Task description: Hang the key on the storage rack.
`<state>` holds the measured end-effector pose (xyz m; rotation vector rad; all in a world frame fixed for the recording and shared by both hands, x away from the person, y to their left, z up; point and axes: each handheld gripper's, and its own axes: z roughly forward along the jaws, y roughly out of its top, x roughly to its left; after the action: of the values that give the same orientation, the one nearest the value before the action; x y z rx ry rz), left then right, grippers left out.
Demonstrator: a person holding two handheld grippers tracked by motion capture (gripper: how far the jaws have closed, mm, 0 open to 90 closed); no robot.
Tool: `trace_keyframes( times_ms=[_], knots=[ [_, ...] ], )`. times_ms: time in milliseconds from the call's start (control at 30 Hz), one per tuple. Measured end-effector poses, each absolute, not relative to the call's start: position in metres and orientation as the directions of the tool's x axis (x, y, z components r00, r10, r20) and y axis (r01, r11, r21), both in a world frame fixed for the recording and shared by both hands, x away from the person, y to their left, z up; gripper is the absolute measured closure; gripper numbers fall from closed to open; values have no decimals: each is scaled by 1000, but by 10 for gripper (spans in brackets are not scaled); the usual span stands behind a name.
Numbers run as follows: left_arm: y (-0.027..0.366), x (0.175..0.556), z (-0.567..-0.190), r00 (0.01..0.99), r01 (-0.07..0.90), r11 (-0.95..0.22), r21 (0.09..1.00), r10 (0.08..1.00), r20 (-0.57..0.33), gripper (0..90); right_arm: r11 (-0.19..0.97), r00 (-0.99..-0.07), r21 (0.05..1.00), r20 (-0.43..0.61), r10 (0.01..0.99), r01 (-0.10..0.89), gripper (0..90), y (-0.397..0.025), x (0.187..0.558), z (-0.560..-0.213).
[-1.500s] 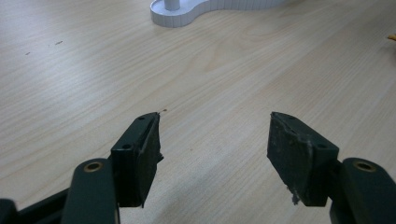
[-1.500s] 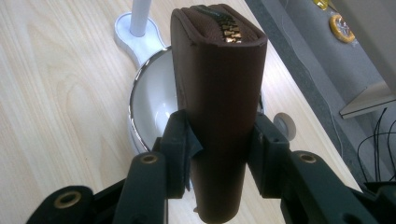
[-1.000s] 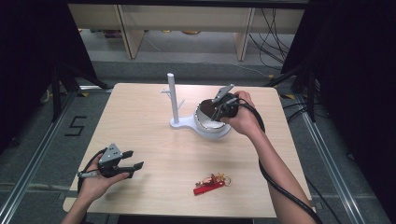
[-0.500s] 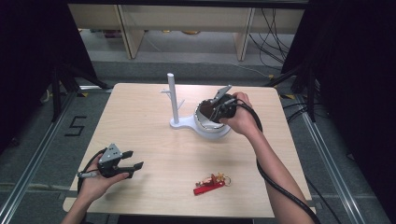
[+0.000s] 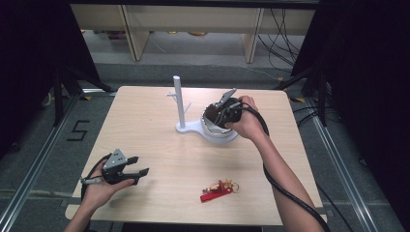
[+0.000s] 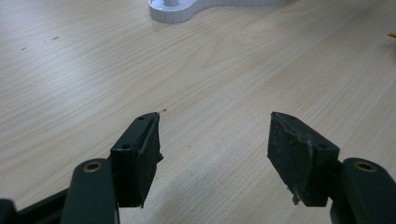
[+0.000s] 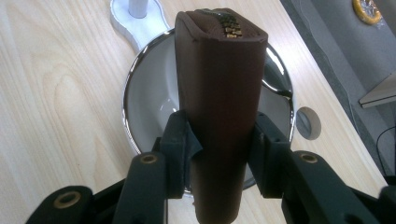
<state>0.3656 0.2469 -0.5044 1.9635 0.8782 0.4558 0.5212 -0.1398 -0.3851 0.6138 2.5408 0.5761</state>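
Two grippers share the work here, and we read them as doing very different jobs. Our right gripper [image 7: 217, 154], seen right of centre in the high view, has its jaws clamped on a brown zippered pouch [image 7: 218, 88], gripped across its narrow sides so it stands end-on with the zip at the far tip. It hangs directly over the white dish [image 7: 149, 98] with the shiny rim, which joins the base of the white peg stand [image 5: 178, 99] near the middle of the table [image 5: 145, 121]. We judge that the pouch is held this way so it can go down into the dish.

Our left gripper [image 5: 137, 173], at the lower left of the high view, hovers low over bare wood with its jaws spread wide and nothing between them, apparently waiting clear of the action.

A red key fob [image 5: 218, 189] lies at the lower centre of the table, well apart from both grippers.
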Motion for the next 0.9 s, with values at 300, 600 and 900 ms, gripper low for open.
trace_keyframes(
  times_ms=[300, 600, 900],
  knots=[
    [248, 365, -504, 682, 402, -339, 851, 730, -32, 340, 815, -806, 480, -311, 504, 325, 635, -134, 525, -392],
    [247, 365, -506, 687, 400, -345, 849, 726, -29, 340, 806, -808, 480, -283, 517, 347, 631, -132, 530, -399],
    [246, 365, -507, 682, 405, -338, 850, 730, -35, 340, 778, -793, 492, -250, 556, 390, 565, -136, 536, -406]
  ],
)
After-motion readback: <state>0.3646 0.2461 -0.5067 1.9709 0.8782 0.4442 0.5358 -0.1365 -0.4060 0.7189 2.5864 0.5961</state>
